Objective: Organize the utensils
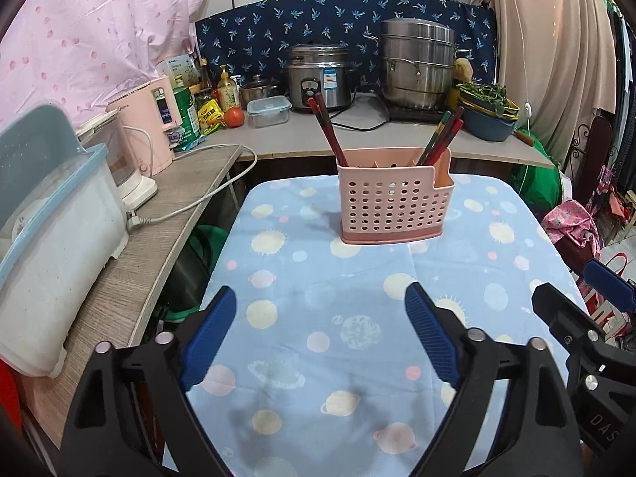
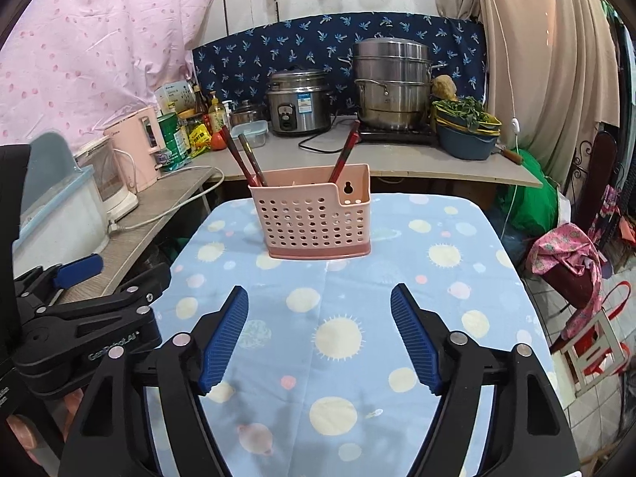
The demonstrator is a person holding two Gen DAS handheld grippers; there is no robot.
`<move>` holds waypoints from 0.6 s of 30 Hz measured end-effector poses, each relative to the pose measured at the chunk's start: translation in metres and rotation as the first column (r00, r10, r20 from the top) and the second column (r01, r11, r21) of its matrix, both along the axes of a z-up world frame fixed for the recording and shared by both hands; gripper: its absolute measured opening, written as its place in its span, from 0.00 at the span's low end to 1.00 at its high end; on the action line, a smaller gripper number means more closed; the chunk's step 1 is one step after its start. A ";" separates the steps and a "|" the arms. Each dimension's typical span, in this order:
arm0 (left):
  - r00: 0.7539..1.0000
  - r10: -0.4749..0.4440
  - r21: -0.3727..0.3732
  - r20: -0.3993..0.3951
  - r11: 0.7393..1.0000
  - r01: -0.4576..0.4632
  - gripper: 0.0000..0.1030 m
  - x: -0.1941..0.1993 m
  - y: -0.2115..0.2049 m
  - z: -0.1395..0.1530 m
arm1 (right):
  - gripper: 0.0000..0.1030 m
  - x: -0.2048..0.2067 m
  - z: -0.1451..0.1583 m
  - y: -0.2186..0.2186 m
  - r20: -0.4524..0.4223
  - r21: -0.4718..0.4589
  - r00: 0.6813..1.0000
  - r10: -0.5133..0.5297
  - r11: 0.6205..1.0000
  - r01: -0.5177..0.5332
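A pink perforated utensil holder (image 1: 391, 202) (image 2: 316, 218) stands upright on the blue planet-print tablecloth (image 1: 357, 318) (image 2: 397, 270). Dark red chopsticks lean out of it at its left end (image 1: 328, 133) (image 2: 242, 159) and at its right end (image 1: 441, 137) (image 2: 346, 149). My left gripper (image 1: 320, 310) hovers over the cloth short of the holder, jaws wide apart with nothing between them. My right gripper (image 2: 320, 310) is also open and empty, at a like distance from the holder. Each gripper shows at the edge of the other's view, the right one (image 1: 588, 306) and the left one (image 2: 79, 290).
A wooden shelf (image 1: 159, 230) on the left carries a plastic bin (image 1: 51, 246), a white appliance and a pink kettle (image 1: 153, 123). The back counter (image 1: 357, 135) holds a rice cooker (image 1: 318, 77), steel pots (image 1: 417, 63), bottles and a bowl of greens (image 1: 487, 111). Bags and a stool stand at the right.
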State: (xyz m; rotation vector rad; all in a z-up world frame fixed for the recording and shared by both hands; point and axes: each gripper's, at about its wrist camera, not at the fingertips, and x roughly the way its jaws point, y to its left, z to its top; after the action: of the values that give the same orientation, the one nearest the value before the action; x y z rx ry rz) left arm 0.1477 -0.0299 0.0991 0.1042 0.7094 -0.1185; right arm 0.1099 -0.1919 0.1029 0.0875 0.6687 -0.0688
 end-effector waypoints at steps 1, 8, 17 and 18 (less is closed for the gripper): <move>1.000 0.000 0.000 0.002 1.000 0.000 0.84 -0.001 0.000 -0.001 | 0.73 0.002 -0.001 -0.001 -0.007 0.000 1.000 -0.002 1.000 0.002; 1.000 -0.001 0.008 -0.012 1.000 0.001 0.86 0.004 -0.003 -0.005 | 0.82 0.007 -0.008 -0.007 -0.033 0.043 0.999 -0.010 0.999 0.011; 0.999 0.002 0.020 -0.035 1.000 -0.001 0.89 0.010 -0.007 -0.014 | 0.94 0.018 -0.013 -0.010 -0.048 0.025 0.999 -0.016 1.000 0.017; 0.999 0.007 0.023 -0.036 1.000 -0.006 0.90 0.011 -0.008 -0.015 | 0.94 0.019 -0.014 -0.011 -0.051 0.024 0.999 -0.018 1.000 0.019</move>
State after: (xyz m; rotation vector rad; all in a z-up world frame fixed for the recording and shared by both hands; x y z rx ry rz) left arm 0.1586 -0.0374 0.0841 0.1220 0.7477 -0.1065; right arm 0.1288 -0.2025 0.0890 0.1154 0.7201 -0.0806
